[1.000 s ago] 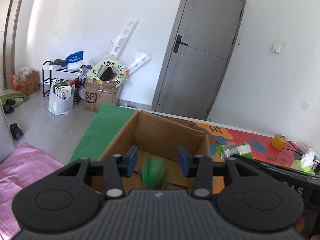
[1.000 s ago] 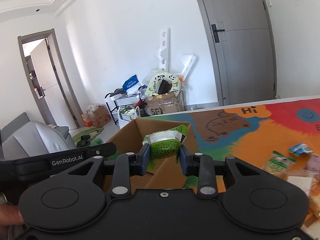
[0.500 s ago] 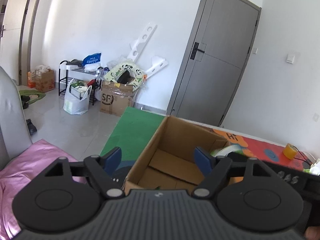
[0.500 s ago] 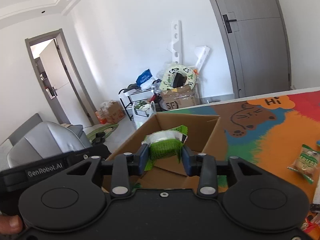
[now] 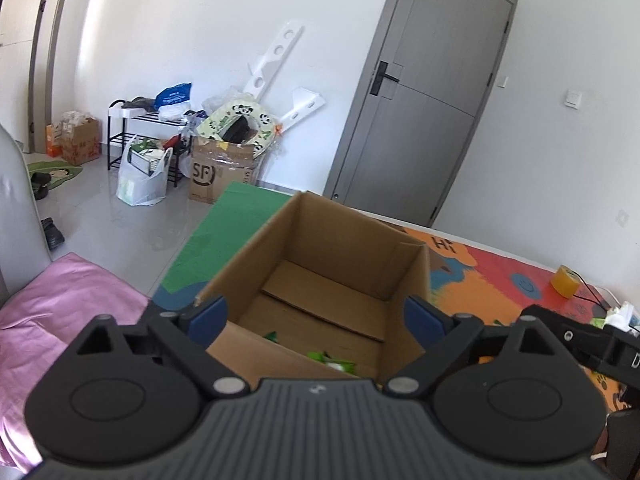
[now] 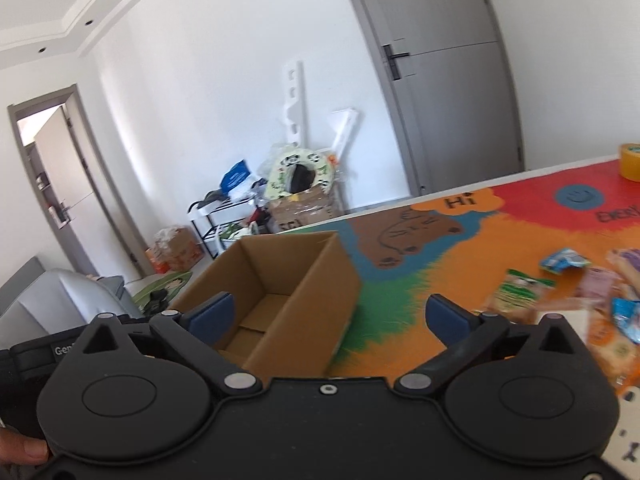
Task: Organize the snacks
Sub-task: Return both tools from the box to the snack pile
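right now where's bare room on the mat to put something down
Free: the green and orange stretch of the play mat between the cardboard box and the snack pile, and the cat and "Hi" area behind it. Also the box's far floor, beyond the green packets. Crowded: the snack pile at the mat's right.

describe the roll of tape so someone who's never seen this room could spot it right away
Start at the colourful play mat covering the table, beyond the cardboard box. Follow the red section to its far corner near the white wall: the tape roll sits there alone. It is a translucent yellow-orange ring, unlike the flat snack packets.
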The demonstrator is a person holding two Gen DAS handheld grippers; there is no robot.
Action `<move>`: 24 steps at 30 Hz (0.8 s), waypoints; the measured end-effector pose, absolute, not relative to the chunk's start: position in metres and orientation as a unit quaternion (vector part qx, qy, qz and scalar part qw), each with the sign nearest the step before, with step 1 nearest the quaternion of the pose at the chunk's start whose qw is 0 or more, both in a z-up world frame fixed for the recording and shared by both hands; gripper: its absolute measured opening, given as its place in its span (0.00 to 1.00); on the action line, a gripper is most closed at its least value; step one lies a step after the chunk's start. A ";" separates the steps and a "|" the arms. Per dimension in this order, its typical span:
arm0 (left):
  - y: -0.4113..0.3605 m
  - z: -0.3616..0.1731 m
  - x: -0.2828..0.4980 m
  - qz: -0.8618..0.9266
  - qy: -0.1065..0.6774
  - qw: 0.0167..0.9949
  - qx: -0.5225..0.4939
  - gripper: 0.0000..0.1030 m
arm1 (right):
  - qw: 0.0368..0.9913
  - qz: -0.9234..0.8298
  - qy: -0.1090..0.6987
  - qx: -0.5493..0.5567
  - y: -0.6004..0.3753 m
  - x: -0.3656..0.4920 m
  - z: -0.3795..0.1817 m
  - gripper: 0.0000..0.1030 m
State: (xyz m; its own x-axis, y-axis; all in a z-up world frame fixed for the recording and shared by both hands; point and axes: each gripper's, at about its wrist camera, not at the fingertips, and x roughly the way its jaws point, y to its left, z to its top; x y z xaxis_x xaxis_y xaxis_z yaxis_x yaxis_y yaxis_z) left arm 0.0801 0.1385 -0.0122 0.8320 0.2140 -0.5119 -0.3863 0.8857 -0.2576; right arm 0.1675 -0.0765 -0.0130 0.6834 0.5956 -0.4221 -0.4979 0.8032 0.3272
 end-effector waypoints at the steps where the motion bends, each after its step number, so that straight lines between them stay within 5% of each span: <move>1: 0.134 -0.012 0.080 0.157 0.241 0.941 -0.176 0.96 | 0.913 0.295 0.263 0.097 -0.082 0.167 -0.014 1.00; 24: 0.047 -0.006 0.084 0.092 0.258 0.952 -0.138 1.00 | 0.942 0.199 0.264 0.051 -0.168 0.143 -0.012 1.00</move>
